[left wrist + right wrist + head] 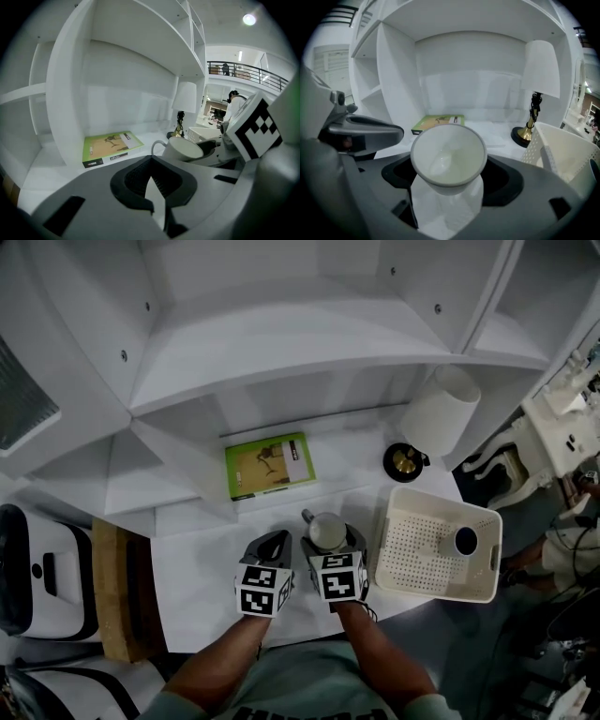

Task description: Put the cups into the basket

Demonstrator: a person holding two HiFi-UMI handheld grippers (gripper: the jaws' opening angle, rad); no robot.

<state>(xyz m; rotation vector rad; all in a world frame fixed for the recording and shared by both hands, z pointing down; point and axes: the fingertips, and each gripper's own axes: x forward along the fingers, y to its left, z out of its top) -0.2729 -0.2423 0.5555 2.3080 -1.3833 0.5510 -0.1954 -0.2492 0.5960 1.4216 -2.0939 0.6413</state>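
My right gripper [328, 538] is shut on a white cup [327, 530] that stands upright, mouth up, just above the white desk. In the right gripper view the cup [447, 157] fills the space between the jaws of that gripper [447, 180]. Its handle [158, 144] points away from me. To the right stands the white perforated basket [412, 568], with a dark-lined cup [462, 541] inside it near its right wall. Close on the cup's left, my left gripper [273, 543] is shut with nothing in it; its jaws [150, 160] meet at the tips.
A green book [270, 465] lies flat at the back of the desk under the shelves. A lamp with a white shade [441, 413] and a black and gold base [405, 461] stands behind the basket [562, 150]. White shelf walls close the back and the left.
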